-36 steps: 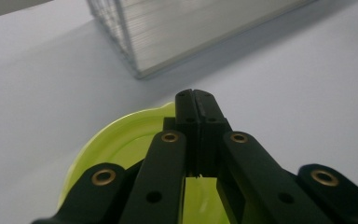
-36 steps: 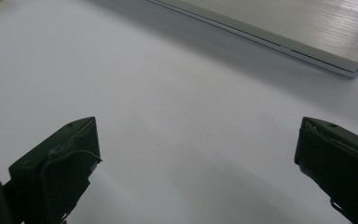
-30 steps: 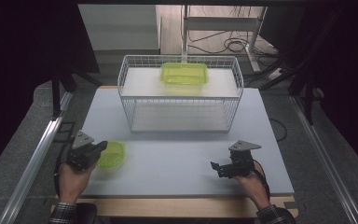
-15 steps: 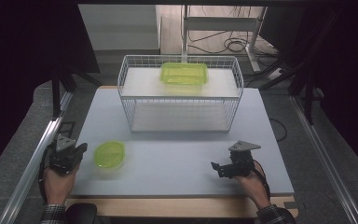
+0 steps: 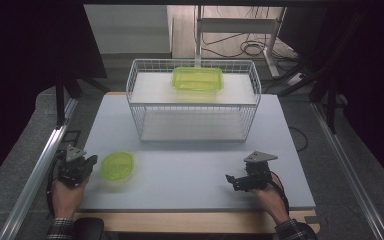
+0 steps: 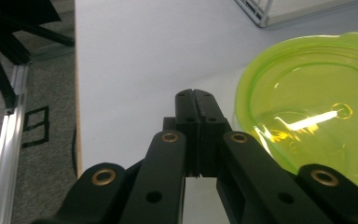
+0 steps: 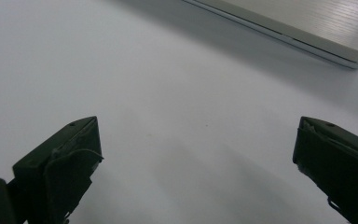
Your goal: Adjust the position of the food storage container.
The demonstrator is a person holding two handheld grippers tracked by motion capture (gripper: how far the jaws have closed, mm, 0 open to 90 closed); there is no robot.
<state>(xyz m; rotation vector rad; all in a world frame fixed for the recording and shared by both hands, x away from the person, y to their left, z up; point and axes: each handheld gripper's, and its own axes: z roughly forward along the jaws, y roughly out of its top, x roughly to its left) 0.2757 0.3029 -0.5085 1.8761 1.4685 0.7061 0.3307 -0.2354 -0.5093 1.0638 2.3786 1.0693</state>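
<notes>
table (image 5: pixel 190 175): pale grey, wood front edge | floor (image 5: pixel 20 160): grey | left gripper (image 5: pixel 91 161): jaws together | right gripper (image 5: pixel 231 181): jaws apart

Left tool (image 5: pixel 91 161) jaws pressed together, held low at left; right tool (image 5: pixel 231 180) jaws spread wide.

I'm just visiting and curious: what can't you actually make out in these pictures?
- Round green lid: the left gripper view's right and bottom edges cut it off, and the shut left tongs cover its near rim.
- Green box on the wire rack: in the high view, too small to tell whether anything is inside.
- Right tongs: the frame's bottom edge cuts off the open jaws.
</notes>
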